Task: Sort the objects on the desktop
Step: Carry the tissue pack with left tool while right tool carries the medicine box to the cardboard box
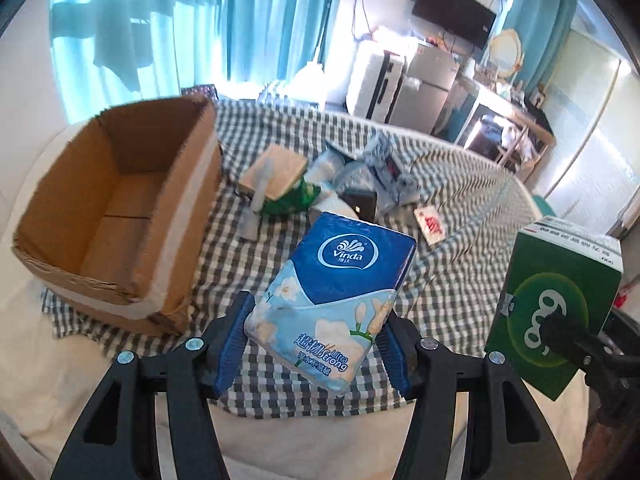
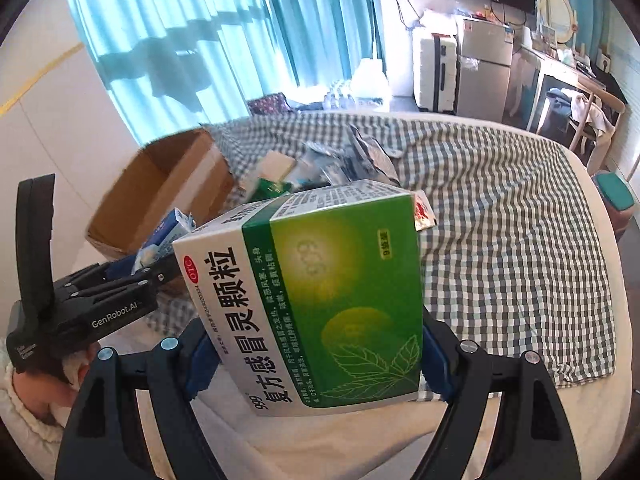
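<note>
Teal curtains and a checked cloth spread over a bed (image 2: pixel 520 208) set the scene; no worktop here, everything lies on the bed.

My left claw (image 1: pixel 316 344) is clamped on a blue Vinda tissue pack (image 1: pixel 340 292), the blue pads pressing its lower sides, the pack clear of the cloth. My right claw (image 2: pixel 320 364) is spread wide but closed on a green-and-white 999 cold-granules box (image 2: pixel 320 292), pads tight on both flanks, the box lifted above the bed as well. From the left camera that same box (image 1: pixel 556 300) shows at the right edge, beside the tissue pack and apart from it.

Beyond the left claw, to the far left, stands the open cardboard box (image 1: pixel 120 208) on the cloth's edge. What I can see of its inside looks bare, so I judge that nothing, or next to nothing, has been sorted into it yet.

Farther off, in the middle of the cloth, the heap (image 1: pixel 332 176) remains: a pale flat box, a green packet, crumpled clear and blue-white wrappers, a small dark item, and nearer right a small red-and-white sachet (image 1: pixel 430 224).

So I reckon the job is at its beginning: two things are in hand, neither delivered, and most of the pile is left.
</note>
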Motion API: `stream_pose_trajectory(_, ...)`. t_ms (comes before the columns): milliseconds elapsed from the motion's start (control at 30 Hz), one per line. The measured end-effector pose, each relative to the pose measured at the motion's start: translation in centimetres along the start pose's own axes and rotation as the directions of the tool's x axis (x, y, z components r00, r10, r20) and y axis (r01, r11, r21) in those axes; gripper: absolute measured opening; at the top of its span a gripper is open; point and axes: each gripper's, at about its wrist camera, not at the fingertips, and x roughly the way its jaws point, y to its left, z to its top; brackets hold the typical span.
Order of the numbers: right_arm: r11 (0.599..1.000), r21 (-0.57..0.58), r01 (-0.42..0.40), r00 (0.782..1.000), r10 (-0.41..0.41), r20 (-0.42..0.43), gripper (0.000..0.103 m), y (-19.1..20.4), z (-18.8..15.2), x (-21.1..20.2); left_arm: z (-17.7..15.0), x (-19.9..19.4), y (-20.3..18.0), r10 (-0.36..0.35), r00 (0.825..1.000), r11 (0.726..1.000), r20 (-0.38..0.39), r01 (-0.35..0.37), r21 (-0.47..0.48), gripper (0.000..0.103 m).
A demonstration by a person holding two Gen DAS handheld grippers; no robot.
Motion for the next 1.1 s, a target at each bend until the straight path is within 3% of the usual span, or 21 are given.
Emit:
stream_pose_trajectory(400,0.996,-0.073,-0.059,0.998,0.062,0.030,0.082,6.8,3.3,-0.8,1.6,-5.9,6.6,0.099,0.992,0.993,0.075,-0.093,-0.077,0.060)
stream_pose_trajectory(567,0.991,-0.106,-0.083,0.996,0.084,0.004,0.082,9.8,3.9,0.1,2.3,-6.1,10.4,0.130,0.989,0.982,0.071,-0.119,-0.148,0.060)
stream_pose_trajectory(733,0.982,-0.164,-0.092,0.996,0.092,-0.011,0.082,13.1,5.1,1.1,2.8,-7.3,13.1,0.118,0.987,0.981,0.112,-0.099,-0.168,0.060)
stream_pose_trajectory(1100,0.950,-0.244,-0.196,0.980,0.197,-0.022,0.082,20.7,8.4,4.7,5.0,-6.8,20.5,0.199,0.975,0.960,0.103,-0.173,-0.222,0.061)
